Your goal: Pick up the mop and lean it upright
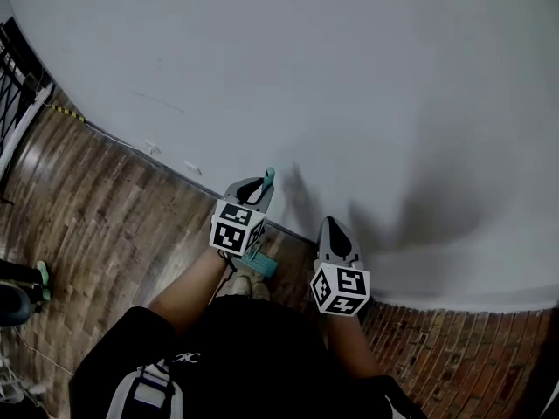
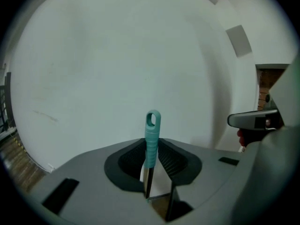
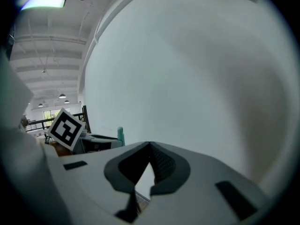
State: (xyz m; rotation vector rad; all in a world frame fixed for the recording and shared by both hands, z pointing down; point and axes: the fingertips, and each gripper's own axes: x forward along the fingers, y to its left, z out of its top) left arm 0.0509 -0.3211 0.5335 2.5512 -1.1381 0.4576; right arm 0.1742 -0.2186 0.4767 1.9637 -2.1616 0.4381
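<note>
One grip only: left gripper (image 1: 259, 189) pinches the teal mop handle (image 2: 152, 136) upright at frame centre, before the wall (image 1: 349, 77). The right gripper (image 1: 334, 232) is pressed together and empty. Risk: the mop head (image 1: 259, 263), seemingly at lower centre, skids and the handle topples.

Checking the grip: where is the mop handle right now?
The mop handle stands upright in the left gripper, seen in that gripper's view, facing the wall, left of the right gripper.
</note>
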